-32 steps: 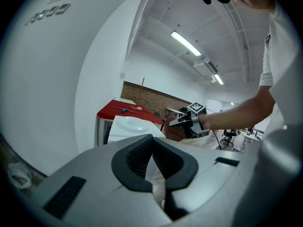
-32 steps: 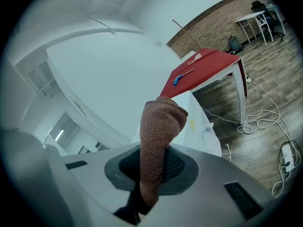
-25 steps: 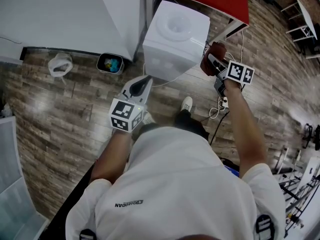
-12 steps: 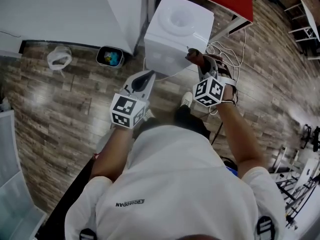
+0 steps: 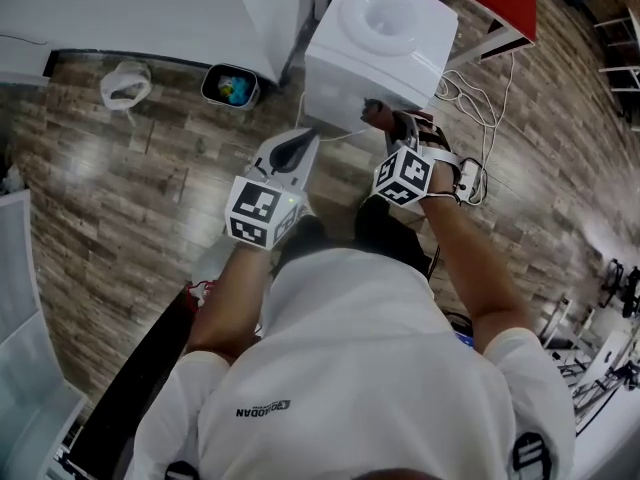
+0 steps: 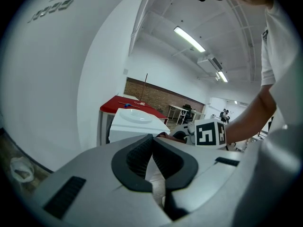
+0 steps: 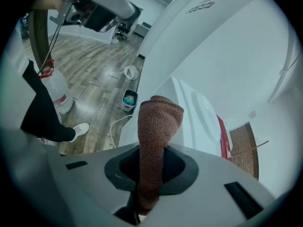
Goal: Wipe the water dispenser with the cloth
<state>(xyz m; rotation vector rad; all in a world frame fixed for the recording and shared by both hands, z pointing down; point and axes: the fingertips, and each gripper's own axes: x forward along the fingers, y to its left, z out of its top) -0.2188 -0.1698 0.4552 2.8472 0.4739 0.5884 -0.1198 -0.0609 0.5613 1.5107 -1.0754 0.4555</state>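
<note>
Cloth [image 5: 372, 114] poised at the dispenser [image 5: 345, 63] front: wiping step.
The right gripper [image 7: 151, 170] clamps the cloth; the left gripper [image 6: 152, 151] is closed, empty. Next likely needs firm contact, then sweeping strokes.

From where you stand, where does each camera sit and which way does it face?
Head view: on the person's head, facing steeply down at the white boxy water dispenser; shoulders, arms, left claw, right claw show.
Left gripper view: on the left claw, along its shut jaws toward the dispenser; right arm shows.
Right gripper view: on the right claw, along jaws gripping the brown knitted cloth; legs show.
All share the dispenser.
</note>
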